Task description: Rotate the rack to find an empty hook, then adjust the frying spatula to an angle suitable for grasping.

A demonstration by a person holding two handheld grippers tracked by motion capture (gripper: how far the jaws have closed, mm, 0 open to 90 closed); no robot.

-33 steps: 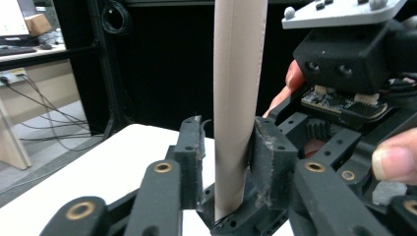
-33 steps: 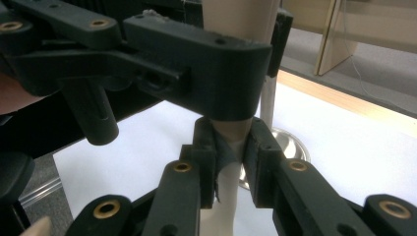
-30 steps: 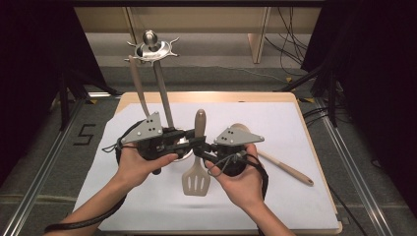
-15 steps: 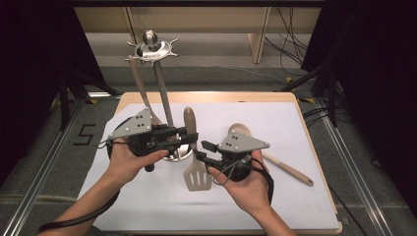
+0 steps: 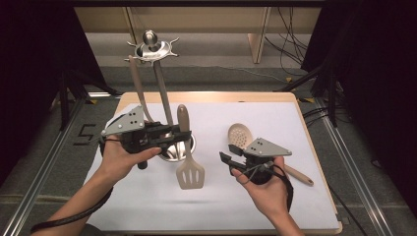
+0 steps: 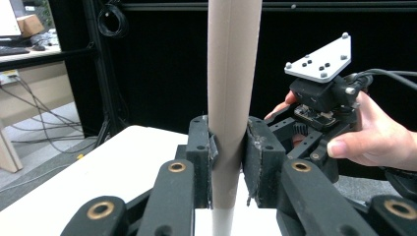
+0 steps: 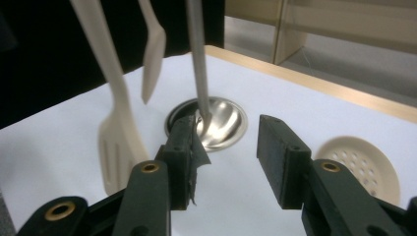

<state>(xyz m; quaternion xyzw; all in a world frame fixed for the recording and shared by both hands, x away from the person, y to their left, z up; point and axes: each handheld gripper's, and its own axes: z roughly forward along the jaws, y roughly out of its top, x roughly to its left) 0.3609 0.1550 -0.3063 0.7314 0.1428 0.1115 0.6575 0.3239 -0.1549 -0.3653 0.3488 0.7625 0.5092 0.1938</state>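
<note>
A beige slotted spatula (image 5: 190,173) hangs head down over the white sheet, just in front of the stand's base. My left gripper (image 5: 181,133) is shut on its handle (image 6: 228,147), and both pads press the shaft from either side. My right gripper (image 5: 226,160) stands to the spatula's right and apart from it. Its jaws have just been opening, and nothing is between them in the right gripper view (image 7: 228,147). That view shows the spatula (image 7: 115,142) at the left.
A steel utensil stand rises from a round base (image 5: 176,147) to a hooked top (image 5: 152,49), with a long beige utensil (image 5: 140,93) hanging from it. A beige perforated spoon (image 5: 238,135) lies on the sheet behind my right gripper. The wooden table edge (image 5: 314,147) runs along the right.
My right gripper has let go of the spatula, opened, and drawn away to the right and lower. The left gripper keeps the handle, and the spatula now hangs more upright.
</note>
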